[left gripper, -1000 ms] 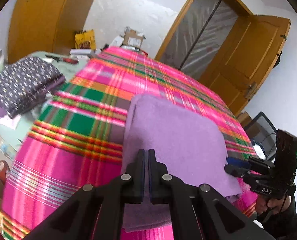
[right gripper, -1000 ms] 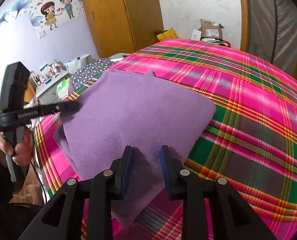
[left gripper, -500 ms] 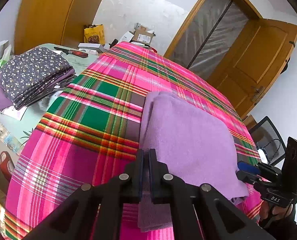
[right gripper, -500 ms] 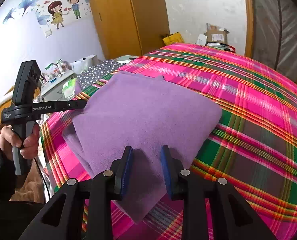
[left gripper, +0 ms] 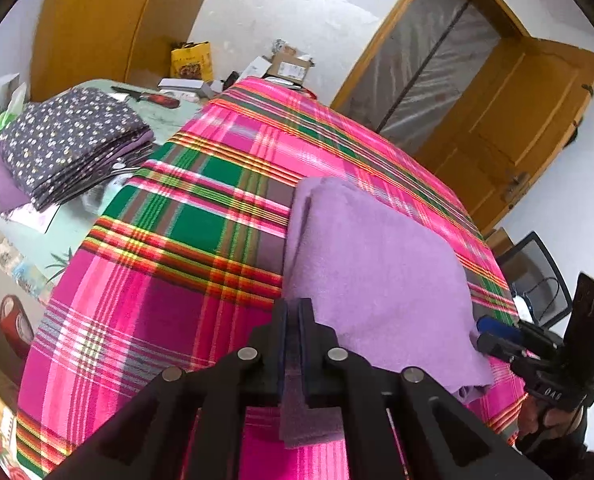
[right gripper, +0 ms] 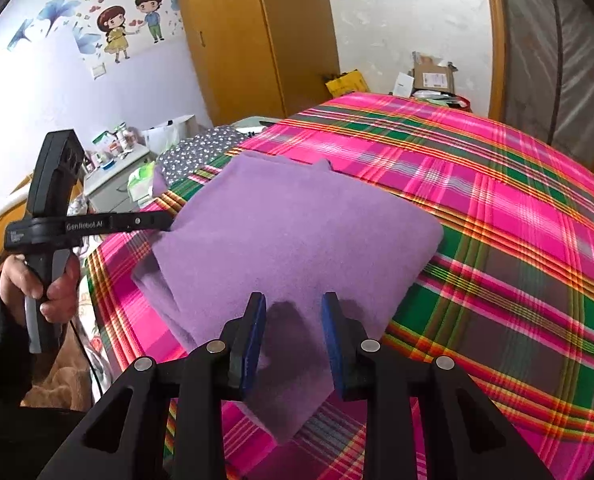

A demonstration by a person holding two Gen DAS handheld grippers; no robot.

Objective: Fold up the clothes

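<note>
On the far left, a pile of folded clothes with a dotted dark piece on top sits on a side table, well apart from the work. The plaid blanket covers the bed, and the purple cloth lies folded on it near the front edge.

The left gripper is clenched on the near left edge of the purple cloth; a strip of the fabric shows pinched between its jaws and hangs out below them. In the right wrist view the same tool reaches in from the left and meets the cloth at its left side.

Further right, the right gripper stands released, its blue pads apart with the near right part of the cloth lying between and under them, gripping nothing.

The step in hand looks like a further fold or a lift of the bundle. To do it well, the right gripper should take hold of all the layers at its edge before either hand rises, since a loose lower layer already sticks out at the front corner. Both hands should then lift level and together, so the stack does not slide apart, and the edges should be matched before the grip is let go.
</note>
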